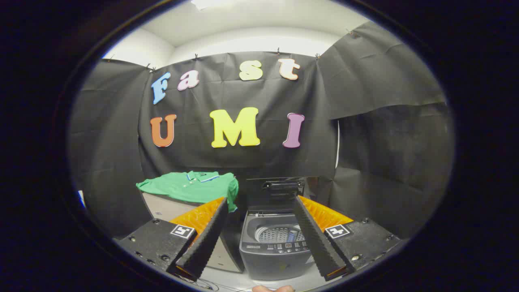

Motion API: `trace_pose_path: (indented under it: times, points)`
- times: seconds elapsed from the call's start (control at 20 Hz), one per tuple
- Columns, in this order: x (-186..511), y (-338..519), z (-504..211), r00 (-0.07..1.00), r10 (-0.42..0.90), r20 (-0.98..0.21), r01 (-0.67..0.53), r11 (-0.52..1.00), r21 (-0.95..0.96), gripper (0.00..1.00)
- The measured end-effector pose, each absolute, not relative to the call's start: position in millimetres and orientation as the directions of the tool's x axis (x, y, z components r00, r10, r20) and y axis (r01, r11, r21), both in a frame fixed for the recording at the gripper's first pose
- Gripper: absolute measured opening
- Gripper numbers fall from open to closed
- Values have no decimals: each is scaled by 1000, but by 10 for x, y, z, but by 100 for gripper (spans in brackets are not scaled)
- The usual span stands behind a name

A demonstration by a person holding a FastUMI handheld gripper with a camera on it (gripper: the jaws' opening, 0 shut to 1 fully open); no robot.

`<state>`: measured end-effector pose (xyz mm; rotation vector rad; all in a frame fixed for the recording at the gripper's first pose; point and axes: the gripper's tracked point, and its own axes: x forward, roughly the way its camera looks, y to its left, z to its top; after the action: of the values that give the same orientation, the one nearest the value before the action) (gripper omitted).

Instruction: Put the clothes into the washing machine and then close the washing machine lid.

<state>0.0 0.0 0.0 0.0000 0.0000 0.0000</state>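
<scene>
— Looking along the gripper (pixel 259 231), how do the fingers (pixel 206 235) stand?

— Spread wide apart, holding nothing. The washing machine (pixel 275 247) sits just ahead, framed between them, its drum showing.

— And the lid (pixel 279 190)?

— Raised upright at the back of the machine, its inner face turned toward the camera.

— Where are the clothes?

— A green polo shirt (pixel 192 187) lies flat on a pale box (pixel 162 207) beside the machine, beyond the left finger. Its collar points toward the booth wall, its long axis running sideways, one sleeve hanging over the box's edge.
</scene>
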Motion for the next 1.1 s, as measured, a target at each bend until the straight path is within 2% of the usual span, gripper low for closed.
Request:
trace_pose_path:
  times: [0.35, 0.65, 1.1]
  points:
    - [38, -219, 83, 1000, 14, 2, -14, 1000, -7, 100]
    - [100, -182, 128, 995, 104, -6, -104, 995, -9, 100]
    - [375, 263, -34, 959, 269, -88, -272, 962, -16, 100]
